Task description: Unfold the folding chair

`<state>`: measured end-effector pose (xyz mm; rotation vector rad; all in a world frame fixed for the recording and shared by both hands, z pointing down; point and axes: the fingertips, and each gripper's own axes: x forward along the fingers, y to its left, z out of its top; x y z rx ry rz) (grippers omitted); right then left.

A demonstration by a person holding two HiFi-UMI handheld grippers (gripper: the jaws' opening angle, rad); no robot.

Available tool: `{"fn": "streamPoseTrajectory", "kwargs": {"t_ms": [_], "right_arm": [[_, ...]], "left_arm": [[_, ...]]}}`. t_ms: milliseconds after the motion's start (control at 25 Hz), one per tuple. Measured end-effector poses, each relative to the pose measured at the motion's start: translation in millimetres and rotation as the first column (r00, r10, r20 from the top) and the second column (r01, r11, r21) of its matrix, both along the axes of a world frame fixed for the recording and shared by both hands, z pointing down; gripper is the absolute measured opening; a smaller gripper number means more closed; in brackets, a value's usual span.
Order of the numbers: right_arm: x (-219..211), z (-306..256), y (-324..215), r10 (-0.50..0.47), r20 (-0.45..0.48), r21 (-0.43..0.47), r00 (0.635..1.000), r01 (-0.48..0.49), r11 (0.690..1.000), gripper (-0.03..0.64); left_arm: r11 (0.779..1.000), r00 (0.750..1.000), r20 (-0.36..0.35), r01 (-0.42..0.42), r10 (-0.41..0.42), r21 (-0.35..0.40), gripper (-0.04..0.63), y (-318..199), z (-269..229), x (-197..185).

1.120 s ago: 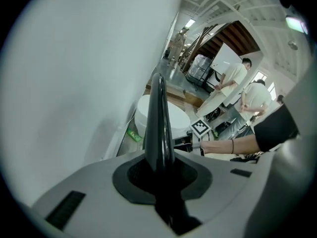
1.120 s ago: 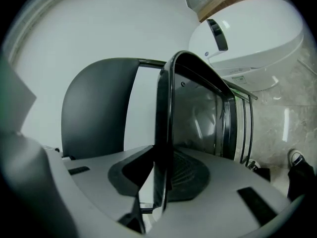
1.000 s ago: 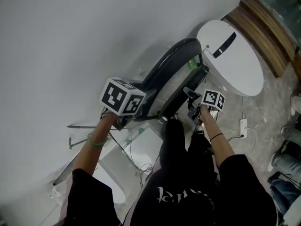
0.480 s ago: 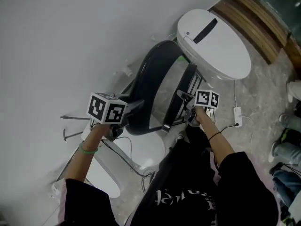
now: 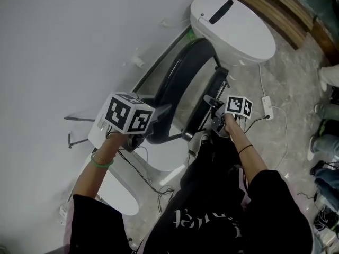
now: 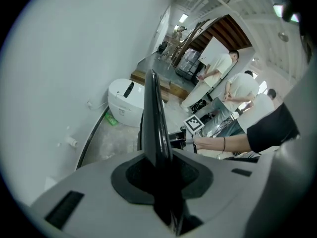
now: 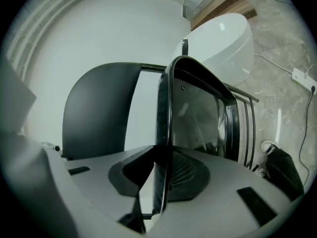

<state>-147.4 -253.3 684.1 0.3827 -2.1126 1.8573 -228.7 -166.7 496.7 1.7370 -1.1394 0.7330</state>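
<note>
I have the folding chair [image 5: 183, 81] just above the middle of the head view, standing on the grey stone floor [image 5: 296, 83] close to the white wall [image 5: 63, 46]. Its two dark parts are held apart at my end and run closer together toward 1 o'clock, where they nearly reach a white oval-lidded unit [image 5: 233, 23].

My left gripper [image 5: 159, 112] sits at 9 o'clock of the chair. In the left gripper view its jaws are only a little way apart and grip the edge of the curved dark shell [image 6: 154, 118], which rises straight out of the notch between them. These jaws have just been opening a little, yet the shell's edge is between them and the pads are on it.

My right gripper [image 5: 210, 102] sits at 3 o'clock of the chair. In the right gripper view its jaws, also narrowly parted, are clamped on the thin rim of the glossy panel [image 7: 198, 118], seen edge-on. The matte dark shell stands at 9 o'clock of it, with a gap of white wall between the two.

A wooden step [image 5: 280, 7] lies at 2 o'clock beyond the white unit. A white power strip [image 5: 266, 106] lies on the floor at 3 o'clock of my right gripper
</note>
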Motion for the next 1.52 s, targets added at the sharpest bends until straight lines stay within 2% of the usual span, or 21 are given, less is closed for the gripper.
{"fn": "streamPoseTrajectory", "kwargs": {"t_ms": [280, 400, 520, 680, 800, 920, 1080, 1320, 1520], "right_arm": [[60.5, 8.1, 20.5, 0.063, -0.010, -0.018, 0.998, -0.063, 0.998, 0.077], [103.9, 12.7, 18.1, 0.098, 0.000, -0.038, 0.995, -0.098, 0.994, 0.077], [134.3, 9.2, 19.8, 0.120, 0.032, -0.044, 0.992, -0.119, 0.992, 0.077], [136.5, 19.1, 19.5, 0.128, 0.042, -0.040, 0.991, -0.126, 0.991, 0.078], [151.2, 37.1, 23.0, 0.132, 0.014, -0.041, 0.991, -0.132, 0.990, 0.089], [210.6, 38.4, 35.2, 0.129, 0.003, -0.049, 0.992, -0.128, 0.990, 0.104], [284.2, 41.6, 53.8, 0.104, -0.006, -0.062, 0.995, -0.104, 0.993, 0.118], [323.7, 67.6, 60.3, 0.119, -0.063, -0.049, 0.991, -0.122, 0.991, 0.166], [346.8, 81.8, 64.8, 0.159, -0.094, -0.014, 0.983, -0.161, 0.987, 0.183]], "left_arm": [[1.000, 0.999, -0.023, -0.030, 0.030, -0.005, 0.080, 12.2, 7.8, 47.4], [1.000, 0.999, -0.053, 0.000, 0.002, 0.023, 0.077, -3.4, 11.9, 74.6], [0.997, 0.998, -0.054, -0.042, 0.045, 0.059, 0.075, -11.4, 7.3, 99.3], [0.994, 0.996, -0.057, -0.068, 0.074, 0.089, 0.077, -14.7, 15.0, 98.1], [0.995, 0.995, -0.097, -0.002, 0.011, 0.098, 0.077, -14.1, 33.5, 94.3], [0.995, 0.994, -0.096, 0.050, -0.042, 0.088, 0.077, -4.7, 32.3, 126.1], [0.995, 0.995, -0.086, 0.055, -0.048, 0.085, 0.077, 7.1, 25.0, 165.7], [0.990, 0.998, -0.051, 0.051, -0.045, 0.132, 0.077, -1.8, 32.3, 164.1], [0.995, 0.993, -0.112, 0.047, -0.037, 0.090, 0.077, 4.9, 48.3, 162.9]]}}
